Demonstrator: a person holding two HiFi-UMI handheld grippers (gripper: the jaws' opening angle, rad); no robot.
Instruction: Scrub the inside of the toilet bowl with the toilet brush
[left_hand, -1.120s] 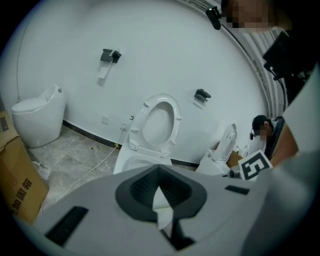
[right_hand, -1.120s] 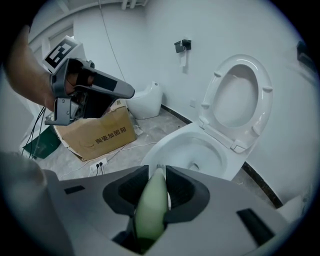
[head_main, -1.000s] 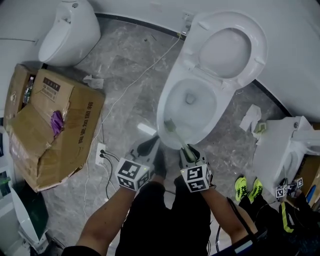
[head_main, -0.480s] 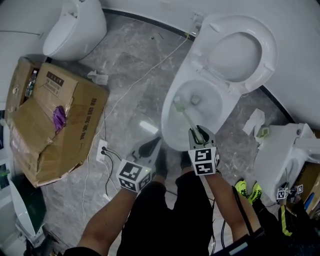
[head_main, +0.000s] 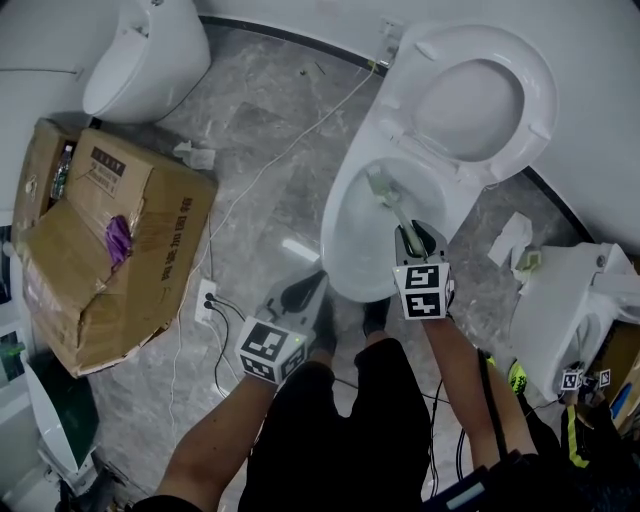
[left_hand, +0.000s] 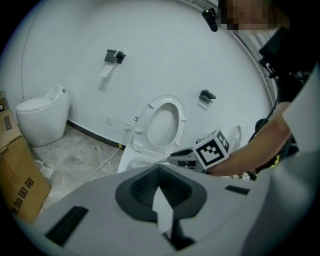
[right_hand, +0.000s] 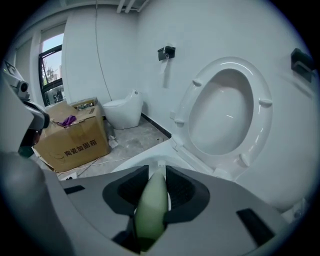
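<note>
The white toilet bowl (head_main: 338, 225) stands open, its lid and seat (head_main: 480, 95) raised against the wall. My right gripper (head_main: 412, 236) hangs over the bowl's near right rim, shut on the pale green handle of the toilet brush (head_main: 397, 212). The brush head (head_main: 378, 184) rests against the far inner wall. In the right gripper view the handle (right_hand: 152, 205) runs out between the pads of the gripper (right_hand: 159, 171), the raised seat (right_hand: 225, 110) behind it. My left gripper (head_main: 300, 294) hovers low beside the bowl's front; its jaws (left_hand: 159, 172) pinch a white scrap.
A torn cardboard box (head_main: 110, 240) lies on the left, a second toilet (head_main: 145, 60) behind it. A power strip (head_main: 205, 300) and white cable (head_main: 260, 170) cross the marble floor. Crumpled tissue (head_main: 505, 240) and another white fixture (head_main: 570, 300) sit to the right.
My right gripper has pushed forward and to the right over the bowl. The brush head has swept from the near left wall to the far inner wall. The left gripper stays put.
</note>
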